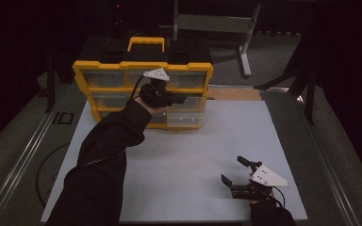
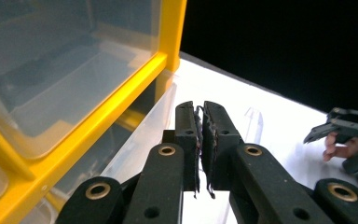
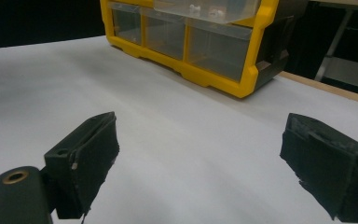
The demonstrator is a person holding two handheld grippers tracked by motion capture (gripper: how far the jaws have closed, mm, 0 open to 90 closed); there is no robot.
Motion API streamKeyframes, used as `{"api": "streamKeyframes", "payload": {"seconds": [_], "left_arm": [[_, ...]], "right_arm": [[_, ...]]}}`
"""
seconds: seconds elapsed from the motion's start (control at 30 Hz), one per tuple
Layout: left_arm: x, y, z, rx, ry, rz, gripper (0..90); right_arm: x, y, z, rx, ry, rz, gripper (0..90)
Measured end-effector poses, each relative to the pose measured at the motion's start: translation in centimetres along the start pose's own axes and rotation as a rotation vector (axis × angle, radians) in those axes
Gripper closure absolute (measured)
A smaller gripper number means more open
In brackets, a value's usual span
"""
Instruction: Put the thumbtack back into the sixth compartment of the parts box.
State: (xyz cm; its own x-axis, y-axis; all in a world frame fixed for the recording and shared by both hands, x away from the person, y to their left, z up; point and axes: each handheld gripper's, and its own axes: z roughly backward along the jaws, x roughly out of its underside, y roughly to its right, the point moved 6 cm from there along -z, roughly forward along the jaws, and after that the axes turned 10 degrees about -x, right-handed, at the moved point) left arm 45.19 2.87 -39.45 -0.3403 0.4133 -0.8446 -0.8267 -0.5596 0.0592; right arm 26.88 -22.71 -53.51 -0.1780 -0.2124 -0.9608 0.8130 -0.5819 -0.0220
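Table: white rectangular tabletop (image 1: 179, 165), cabinet at its far edge.
Cabinet: yellow plastic drawer cabinet (image 1: 143, 66), 1 clear plastic drawer (image 2: 168, 107) pulled out, right under the left claw.
Left gripper (image 2: 200, 122): jaws pressed together, gripping the drawer's front lip.
Right gripper (image 1: 238, 175): jaws wide apart, empty, resting near the table's front edge.
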Motion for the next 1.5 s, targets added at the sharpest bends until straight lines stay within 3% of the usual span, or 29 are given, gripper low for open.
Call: {"api": "streamKeyframes", "payload": {"seconds": [0.17, 0.43, 0.6, 0.67, 0.7, 0.77, 0.93, 0.97, 1.0, 1.13, 1.2, 1.23, 1.27, 1.33, 1.5], "left_arm": [[0.6, -0.1, -0.6, -0.015, -0.065, -0.010, 85.5], [0.7, 0.0, -1.1, -0.025, -0.109, -0.025, 85.3], [0.3, -0.1, -0.9, -0.034, -0.077, -0.006, 81.7], [0.2, -0.1, -0.8, -0.035, -0.068, 0.000, 72.7], [0.2, 0.0, -0.7, -0.030, -0.067, -0.005, 72.7], [0.0, 0.2, -0.3, -0.029, -0.044, -0.003, 57.4], [-0.3, 0.5, 0.4, -0.021, -0.011, -0.002, 38.1], [-0.3, 0.7, 0.7, -0.010, -0.012, -0.003, 38.1], [-0.2, 0.9, 0.9, -0.014, -0.007, -0.012, 30.5], [0.2, 1.0, 1.3, -0.007, 0.000, -0.010, 23.2], [0.4, 1.1, 1.4, 0.023, -0.005, -0.006, 19.0], [0.4, 1.1, 1.4, 0.023, -0.005, -0.006, 9.8], [0.7, 1.2, 1.4, 0.051, -0.012, 0.000, 5.2], [0.9, 1.2, 1.5, 0.054, -0.012, -0.012, 0.0], [1.1, 0.9, 1.8, 0.017, 0.029, -0.001, 0.0]], "right_arm": [[0.0, 0.0, 0.0, -0.001, -0.001, 0.001, 10.9], [0.0, 0.1, 0.0, -0.001, 0.000, 0.003, 10.8], [0.0, 0.1, 0.0, 0.000, 0.002, 0.002, 10.9], [0.0, 0.1, 0.0, 0.000, 0.001, 0.004, 10.9], [0.0, 0.1, 0.0, 0.000, 0.001, 0.004, 10.9], [0.0, 0.0, 0.1, 0.001, 0.002, 0.001, 10.9], [-0.1, 0.0, 0.1, 0.003, 0.003, -0.002, 10.8], [0.0, 0.0, 0.1, 0.002, 0.002, 0.001, 10.9], [-0.1, 0.0, 0.1, 0.006, 0.000, 0.005, 10.8], [-0.1, 0.1, 0.1, 0.010, -0.001, 0.015, 10.9], [-0.1, 0.1, 0.1, 0.014, -0.001, 0.017, 10.8], [-0.1, 0.1, 0.1, 0.015, 0.002, 0.015, 10.9], [-0.1, 0.1, 0.1, 0.017, 0.005, 0.010, 10.8], [-0.1, 0.1, 0.1, 0.017, 0.003, 0.011, 10.8], [-0.1, 0.1, 0.1, 0.017, 0.003, 0.009, 10.9]]}}
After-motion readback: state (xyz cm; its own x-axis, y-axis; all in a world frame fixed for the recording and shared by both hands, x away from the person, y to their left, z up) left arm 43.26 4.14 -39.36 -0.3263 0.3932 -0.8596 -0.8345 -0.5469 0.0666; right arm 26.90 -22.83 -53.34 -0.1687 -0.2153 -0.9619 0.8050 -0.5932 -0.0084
